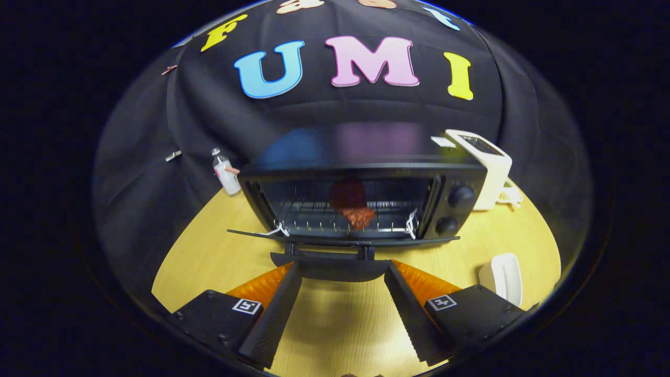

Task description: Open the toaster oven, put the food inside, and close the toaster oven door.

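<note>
A black toaster oven [366,173] stands on the wooden table just beyond my fingers. Its door [340,238] hangs flat open toward me, and the door handle [330,262] lies just ahead of the fingertips. A reddish-brown piece of food [358,214] rests on the wire rack inside the oven, near the middle. My gripper [343,269] is open, its two black fingers [277,309] spread wide on either side of the handle with nothing held between them.
A white toaster [484,167] stands right of the oven with its cord behind. A small bottle [226,175] stands left of the oven. A white dish [502,277] sits beside my right finger. Bare table [335,324] lies between the fingers.
</note>
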### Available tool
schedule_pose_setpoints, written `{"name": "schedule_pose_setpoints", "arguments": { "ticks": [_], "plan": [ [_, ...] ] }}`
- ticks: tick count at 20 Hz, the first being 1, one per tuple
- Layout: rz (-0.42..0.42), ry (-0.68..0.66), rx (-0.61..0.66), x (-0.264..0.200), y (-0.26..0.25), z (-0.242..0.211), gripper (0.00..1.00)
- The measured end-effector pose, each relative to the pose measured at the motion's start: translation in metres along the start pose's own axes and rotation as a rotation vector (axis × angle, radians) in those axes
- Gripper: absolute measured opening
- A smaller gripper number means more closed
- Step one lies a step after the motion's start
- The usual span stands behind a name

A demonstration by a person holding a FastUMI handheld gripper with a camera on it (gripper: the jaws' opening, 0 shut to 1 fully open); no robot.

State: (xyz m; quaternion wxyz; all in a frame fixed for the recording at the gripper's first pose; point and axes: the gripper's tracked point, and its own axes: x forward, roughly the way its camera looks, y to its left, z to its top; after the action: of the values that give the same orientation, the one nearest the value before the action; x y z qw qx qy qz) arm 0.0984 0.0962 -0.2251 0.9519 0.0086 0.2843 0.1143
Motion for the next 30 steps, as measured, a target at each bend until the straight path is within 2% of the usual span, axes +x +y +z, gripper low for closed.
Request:
{"name": "schedule_pose_setpoints", "arguments": {
  "ticks": [4,8,15,22,25,30],
  "plan": [
    [0.002,-0.133,0.023,-0.009,-0.002,0.068,0.99],
    [0.014,-0.225,0.001,-0.041,-0.008,0.097,0.98],
    [-0.047,-0.424,-0.101,-0.136,-0.034,0.162,0.98],
    [-0.143,-0.47,-0.071,-0.218,-0.072,0.153,0.98],
    [-0.182,-0.491,-0.066,-0.228,-0.087,0.151,0.98],
    [-0.169,-0.524,-0.036,-0.226,-0.078,0.16,0.98]
  ]
}}
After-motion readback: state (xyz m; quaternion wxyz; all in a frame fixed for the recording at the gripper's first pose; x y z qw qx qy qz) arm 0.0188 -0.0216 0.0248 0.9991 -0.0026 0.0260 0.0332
